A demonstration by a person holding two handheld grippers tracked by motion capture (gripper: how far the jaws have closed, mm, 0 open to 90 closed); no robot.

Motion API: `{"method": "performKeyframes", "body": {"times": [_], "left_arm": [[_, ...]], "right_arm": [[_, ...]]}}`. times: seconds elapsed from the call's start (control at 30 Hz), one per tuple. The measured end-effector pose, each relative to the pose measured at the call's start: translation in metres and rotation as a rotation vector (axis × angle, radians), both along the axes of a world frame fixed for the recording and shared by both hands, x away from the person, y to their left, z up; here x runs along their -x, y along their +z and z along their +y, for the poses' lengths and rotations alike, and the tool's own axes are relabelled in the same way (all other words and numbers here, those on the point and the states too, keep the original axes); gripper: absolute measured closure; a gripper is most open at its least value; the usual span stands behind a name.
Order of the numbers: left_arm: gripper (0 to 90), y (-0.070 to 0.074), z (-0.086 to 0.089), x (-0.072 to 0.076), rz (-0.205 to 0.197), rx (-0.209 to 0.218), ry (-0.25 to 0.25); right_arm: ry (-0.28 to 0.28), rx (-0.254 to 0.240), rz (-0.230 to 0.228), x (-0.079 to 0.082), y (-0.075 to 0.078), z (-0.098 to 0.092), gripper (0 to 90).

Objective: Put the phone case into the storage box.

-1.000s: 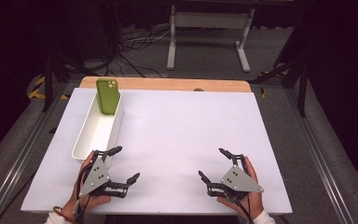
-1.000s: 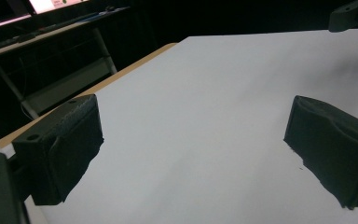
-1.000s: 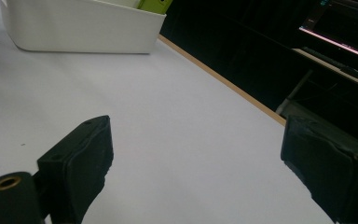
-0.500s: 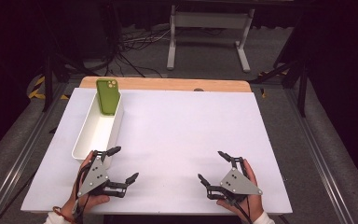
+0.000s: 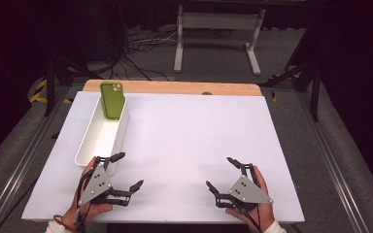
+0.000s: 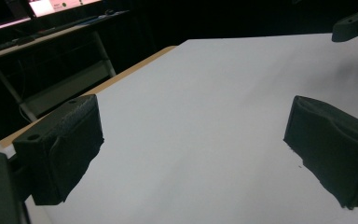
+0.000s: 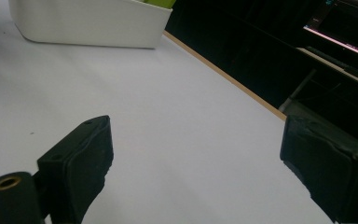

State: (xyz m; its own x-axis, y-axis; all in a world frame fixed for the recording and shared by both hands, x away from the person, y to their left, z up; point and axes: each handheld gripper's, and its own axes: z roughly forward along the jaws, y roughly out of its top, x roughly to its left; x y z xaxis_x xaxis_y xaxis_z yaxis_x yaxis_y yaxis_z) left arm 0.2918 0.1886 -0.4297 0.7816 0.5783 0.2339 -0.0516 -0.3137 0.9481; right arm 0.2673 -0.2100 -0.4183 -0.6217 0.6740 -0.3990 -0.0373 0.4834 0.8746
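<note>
A green phone (image 5: 112,99) leans upright against the far end of a long white bin (image 5: 122,135) on the left of the white table. My left gripper (image 5: 130,169) rests at the front left, just past the bin's near end, open and holding nothing. In the left gripper view its black jaws (image 6: 196,154) stand wide apart over bare white tabletop. At the front right my right gripper (image 5: 218,171) is also open and holds nothing. The right gripper view (image 7: 205,163) looks across the table to the bin (image 7: 88,23) and a sliver of the phone (image 7: 161,2).
The white tabletop (image 5: 189,136) has a wooden strip (image 5: 184,87) along its far edge. A grey metal stand (image 5: 216,34) and cables lie on the floor beyond. A fingertip of the right gripper (image 6: 354,23) shows in the left gripper view's top right corner.
Both grippers have drifted slightly toward the table's front edge. Their jaws have stayed open, and the phone and bin have not moved.
</note>
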Motion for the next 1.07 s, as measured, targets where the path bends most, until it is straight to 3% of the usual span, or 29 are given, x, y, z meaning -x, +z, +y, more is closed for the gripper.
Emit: {"method": "performKeyframes", "body": {"times": [1.07], "left_arm": [[5.0, -0.0025, -0.0052, -0.0034, 0.012, -0.017, 0.003]], "right_arm": [[0.001, -0.01, 0.008, -0.0013, 0.0, -0.0031, 10.2]]}}
